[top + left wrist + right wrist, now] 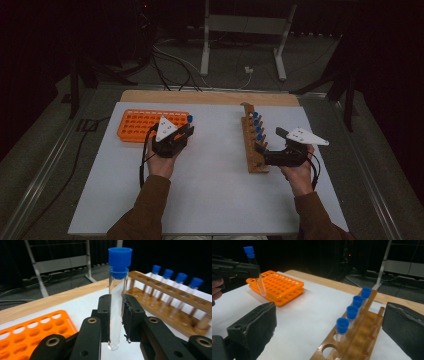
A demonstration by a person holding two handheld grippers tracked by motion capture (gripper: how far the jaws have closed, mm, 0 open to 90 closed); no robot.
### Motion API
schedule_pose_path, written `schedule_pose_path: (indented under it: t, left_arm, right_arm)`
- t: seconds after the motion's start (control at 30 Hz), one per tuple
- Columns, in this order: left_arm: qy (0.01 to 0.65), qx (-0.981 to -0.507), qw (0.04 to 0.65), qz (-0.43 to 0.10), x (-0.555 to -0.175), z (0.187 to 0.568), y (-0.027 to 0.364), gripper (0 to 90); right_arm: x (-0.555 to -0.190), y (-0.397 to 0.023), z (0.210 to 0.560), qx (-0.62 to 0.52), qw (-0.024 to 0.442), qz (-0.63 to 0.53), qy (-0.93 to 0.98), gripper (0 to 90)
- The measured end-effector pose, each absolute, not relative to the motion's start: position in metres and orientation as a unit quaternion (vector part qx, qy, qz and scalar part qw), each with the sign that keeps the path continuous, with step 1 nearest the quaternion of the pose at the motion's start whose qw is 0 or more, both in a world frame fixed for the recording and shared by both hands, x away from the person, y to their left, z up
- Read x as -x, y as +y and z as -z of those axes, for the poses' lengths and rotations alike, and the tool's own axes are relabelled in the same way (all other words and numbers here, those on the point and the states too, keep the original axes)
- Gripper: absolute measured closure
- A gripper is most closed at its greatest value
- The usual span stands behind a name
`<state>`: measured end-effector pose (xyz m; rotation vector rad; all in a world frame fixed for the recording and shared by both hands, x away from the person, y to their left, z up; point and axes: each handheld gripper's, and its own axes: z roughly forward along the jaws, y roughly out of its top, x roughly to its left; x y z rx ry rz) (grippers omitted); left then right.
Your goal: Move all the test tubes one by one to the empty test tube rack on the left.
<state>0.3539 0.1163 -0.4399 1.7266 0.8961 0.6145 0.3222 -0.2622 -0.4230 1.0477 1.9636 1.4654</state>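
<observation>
My left gripper [186, 129] is shut on a clear test tube with a blue cap [190, 119], held upright above the right end of the orange rack [142, 125]. In the left gripper view the tube [117, 302] stands between the two pads [103, 315], its round bottom free in the air. A wooden rack [252, 145] at centre right holds several blue-capped tubes [257, 126]. My right gripper [261, 150] is open at the rack's near end. In the right gripper view its jaws stand wide on either side of the wooden rack [362, 340] and its tubes [352, 311].
A white sheet [210, 195] covers the table; a strip of bare wood [210, 96] shows along the far edge. The orange rack's holes [37, 327] are unfilled. Beyond the table, a metal stand [245, 25] and cables lie on the floor.
</observation>
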Motion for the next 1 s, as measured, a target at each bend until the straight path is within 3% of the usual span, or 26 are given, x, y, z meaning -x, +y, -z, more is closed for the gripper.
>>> schedule_pose_path:
  t: [0.57, 1.0]
  left_arm:
    - [0.428, -0.711, 0.484, -0.277, -0.393, 0.471, 0.129, 78.0]
    - [0.447, -0.729, 0.448, -0.259, -0.402, 0.490, 0.128, 77.6]
  right_arm:
    - [-0.321, -0.269, 0.425, -0.391, 0.243, -0.536, 0.708, 0.0]
    - [-0.320, -0.267, 0.426, -0.385, 0.240, -0.536, 0.712, 0.0]
